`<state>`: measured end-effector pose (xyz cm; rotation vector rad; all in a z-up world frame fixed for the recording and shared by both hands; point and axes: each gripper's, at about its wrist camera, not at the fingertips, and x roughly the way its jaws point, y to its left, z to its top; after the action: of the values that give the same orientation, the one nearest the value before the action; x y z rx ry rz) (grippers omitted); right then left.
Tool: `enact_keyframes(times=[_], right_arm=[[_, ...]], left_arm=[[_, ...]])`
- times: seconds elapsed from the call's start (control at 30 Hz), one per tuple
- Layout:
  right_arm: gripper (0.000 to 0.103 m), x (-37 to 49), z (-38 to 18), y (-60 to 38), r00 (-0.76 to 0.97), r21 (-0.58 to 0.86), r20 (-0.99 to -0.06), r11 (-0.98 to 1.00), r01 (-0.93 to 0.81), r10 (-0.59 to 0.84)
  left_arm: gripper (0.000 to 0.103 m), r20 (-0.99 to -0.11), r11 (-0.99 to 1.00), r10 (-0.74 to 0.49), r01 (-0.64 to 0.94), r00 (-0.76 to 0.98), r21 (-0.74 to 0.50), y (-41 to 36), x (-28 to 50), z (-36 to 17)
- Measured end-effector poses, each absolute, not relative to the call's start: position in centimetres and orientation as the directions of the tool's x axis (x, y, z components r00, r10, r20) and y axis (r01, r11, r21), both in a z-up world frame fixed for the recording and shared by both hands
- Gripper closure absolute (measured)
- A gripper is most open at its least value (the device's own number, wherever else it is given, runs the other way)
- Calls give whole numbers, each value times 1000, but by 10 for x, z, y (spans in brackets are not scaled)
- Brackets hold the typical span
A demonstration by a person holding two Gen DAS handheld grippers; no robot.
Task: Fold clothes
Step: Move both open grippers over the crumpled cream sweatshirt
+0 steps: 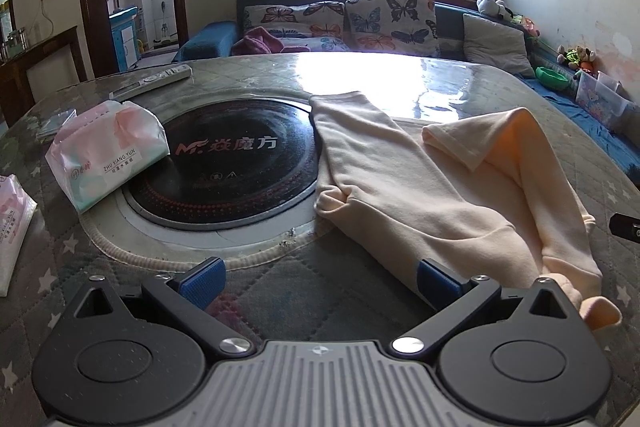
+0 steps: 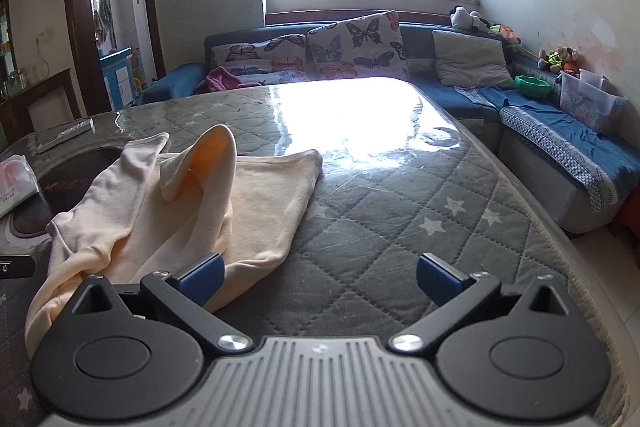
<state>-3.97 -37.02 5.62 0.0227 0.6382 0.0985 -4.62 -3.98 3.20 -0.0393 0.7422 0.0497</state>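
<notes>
Quilted table (image 2: 400,211) bears a peach garment (image 1: 400,187) between both wide-open, empty claws, left claw (image 1: 320,281) and right claw (image 2: 320,277).

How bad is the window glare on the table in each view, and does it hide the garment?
Left wrist view: glare washes out the far tabletop; the cream garment stays readable. Right wrist view: a larger blown-out patch touches the garment's far edge. Both fisheye views curve the edges.

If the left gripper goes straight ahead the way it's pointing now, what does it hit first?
Probably the round black induction cooktop set into the grey quilted table; the left gripper is open, and the peach garment lies just right of that line. Depth is unclear.
</notes>
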Motion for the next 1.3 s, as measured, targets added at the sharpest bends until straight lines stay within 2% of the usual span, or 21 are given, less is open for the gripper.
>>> enact_keyframes(times=[1.3], right_arm=[[0,-68,61,-354,788,18,-604,990,-137,120]], left_arm=[[0,-706,1000,21,-30,707,0,-65,-73,35]])
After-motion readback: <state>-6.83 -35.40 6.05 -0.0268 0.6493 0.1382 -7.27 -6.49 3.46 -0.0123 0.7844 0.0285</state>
